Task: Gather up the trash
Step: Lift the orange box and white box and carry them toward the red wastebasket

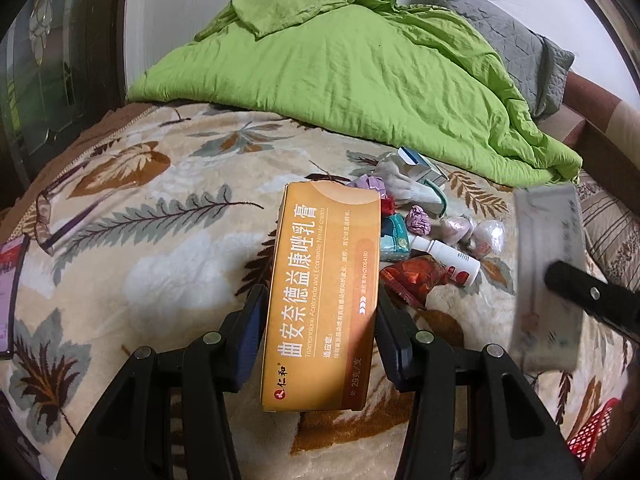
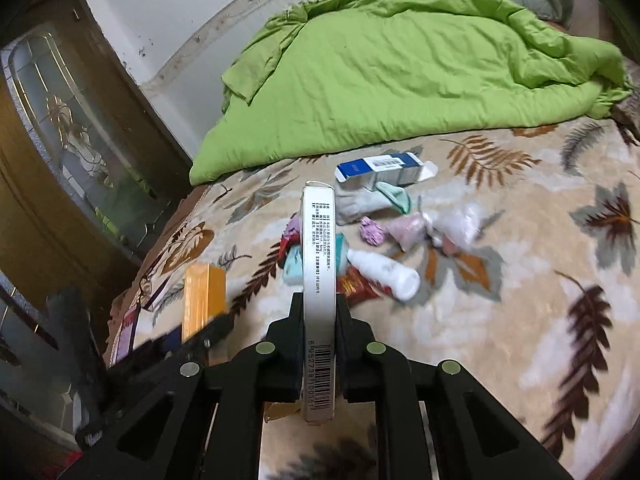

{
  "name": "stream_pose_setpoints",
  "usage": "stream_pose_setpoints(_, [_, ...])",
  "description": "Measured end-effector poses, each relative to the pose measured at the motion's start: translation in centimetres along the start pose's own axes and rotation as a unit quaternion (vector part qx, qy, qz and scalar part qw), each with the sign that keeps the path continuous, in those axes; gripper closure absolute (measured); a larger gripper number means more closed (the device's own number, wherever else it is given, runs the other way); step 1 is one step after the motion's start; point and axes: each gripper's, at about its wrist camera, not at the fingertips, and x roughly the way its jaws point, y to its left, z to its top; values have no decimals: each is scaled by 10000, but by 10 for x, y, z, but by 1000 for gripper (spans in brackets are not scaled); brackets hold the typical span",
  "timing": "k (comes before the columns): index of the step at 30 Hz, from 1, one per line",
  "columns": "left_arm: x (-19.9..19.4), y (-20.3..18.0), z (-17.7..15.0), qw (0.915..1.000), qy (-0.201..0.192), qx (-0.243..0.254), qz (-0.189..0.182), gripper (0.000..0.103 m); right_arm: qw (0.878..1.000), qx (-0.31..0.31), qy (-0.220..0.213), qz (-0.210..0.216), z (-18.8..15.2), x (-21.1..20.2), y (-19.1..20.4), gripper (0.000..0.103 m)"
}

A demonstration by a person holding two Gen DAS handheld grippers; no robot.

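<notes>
The left gripper (image 1: 320,300) pointed forward and downward, its jaws partly apart and closed against the two long sides of an orange box (image 1: 324,296), which it held lengthwise between its pads. The right gripper (image 2: 319,312) also tilted downward, its jaws drawn close together and clamped on the narrow faces of a slim white box (image 2: 319,280) standing on edge. Each gripper's black frame showed in the other's view, blurred.

Green quilt (image 1: 340,92), leaf-patterned blanket (image 1: 160,240), perhaps glasses (image 1: 44,216)
</notes>
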Motion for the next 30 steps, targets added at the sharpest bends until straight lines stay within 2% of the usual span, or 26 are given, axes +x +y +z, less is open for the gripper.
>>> stream_pose_setpoints(10, [-16, -15, -9, 9992, -235, 282, 160, 53, 9995, 292, 55, -91, -31, -13, -30, 89])
stream_pose_setpoints(19, [-21, -25, -12, 9977, -356, 547, 199, 53, 9998, 185, -85, -58, -32, -17, -28, 89])
stream_pose_setpoints(30, [-16, -26, -12, 9981, -295, 536, 105, 53, 9998, 176, -59, -19, -31, -15, -28, 89])
